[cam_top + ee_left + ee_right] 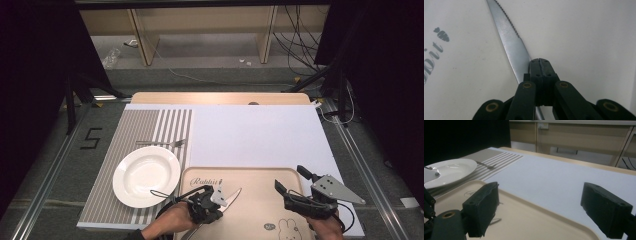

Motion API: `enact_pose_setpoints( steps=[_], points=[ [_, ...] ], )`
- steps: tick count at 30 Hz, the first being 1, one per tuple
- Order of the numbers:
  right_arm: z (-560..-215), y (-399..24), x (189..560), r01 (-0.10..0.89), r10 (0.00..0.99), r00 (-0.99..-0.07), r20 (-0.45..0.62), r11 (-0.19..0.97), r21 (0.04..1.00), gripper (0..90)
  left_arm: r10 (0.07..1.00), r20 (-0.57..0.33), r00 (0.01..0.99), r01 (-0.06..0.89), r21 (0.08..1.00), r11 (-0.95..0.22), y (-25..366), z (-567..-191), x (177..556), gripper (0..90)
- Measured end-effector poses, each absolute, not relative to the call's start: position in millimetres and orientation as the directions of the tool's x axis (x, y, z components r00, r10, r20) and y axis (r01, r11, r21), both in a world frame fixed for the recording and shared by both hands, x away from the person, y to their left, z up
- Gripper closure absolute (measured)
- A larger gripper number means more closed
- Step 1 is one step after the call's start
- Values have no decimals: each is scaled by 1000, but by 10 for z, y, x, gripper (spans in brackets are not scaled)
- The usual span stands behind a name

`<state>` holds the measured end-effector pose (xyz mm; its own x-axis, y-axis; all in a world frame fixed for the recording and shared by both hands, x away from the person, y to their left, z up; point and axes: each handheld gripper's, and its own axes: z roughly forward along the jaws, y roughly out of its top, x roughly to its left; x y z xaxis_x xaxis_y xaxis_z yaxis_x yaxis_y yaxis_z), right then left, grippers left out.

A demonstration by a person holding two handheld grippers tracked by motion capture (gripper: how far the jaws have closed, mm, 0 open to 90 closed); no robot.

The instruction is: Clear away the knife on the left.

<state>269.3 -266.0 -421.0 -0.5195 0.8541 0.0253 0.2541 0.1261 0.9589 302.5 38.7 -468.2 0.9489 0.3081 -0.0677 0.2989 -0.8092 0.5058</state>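
High view: plate (145, 175) and fork (161, 143) flank the tray (260, 210).

"Rabbit" in script on the beige tray (260, 176); a black "5" on the floor (91, 138).

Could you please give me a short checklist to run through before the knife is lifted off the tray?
1. Left gripper shut on the knife: ok, the jaws are closed with the blade running out past their tips.
2. Knife held near its middle: cannot tell, the handle end is hidden under the gripper.
3. Right gripper out of the way: ok, it is open with nothing between the jaws, over the right side of the tray.
4. Plate ready on the striped mat: ok, nothing on it.
5. Fork already set: ok, it lies on the mat beyond the plate.
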Motion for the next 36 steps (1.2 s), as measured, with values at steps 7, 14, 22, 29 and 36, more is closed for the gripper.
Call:
enact_pose_setpoints(
  steps=[7,14,22,29,36],
  points=[
    [-4211,-2661,2693,257,855,-518,28,124,958,158,331,-60,942,314,509,-802,454,-4684,3093,895],
    [-4211,-2661,2694,256,855,-519,28,124,959,159,352,-43,935,324,505,-800,529,-4680,3133,895],
    [-4213,-2661,2695,258,855,-518,27,126,958,160,371,-37,928,338,502,-796,625,-4680,3159,894],
    [-4211,-2659,2694,256,853,-520,27,126,958,163,400,-35,916,361,506,-784,734,-4684,3174,895],
    [-4210,-2657,2694,258,853,-521,26,128,958,164,420,-26,907,375,502,-779,816,-4683,3192,894]
  ],
)
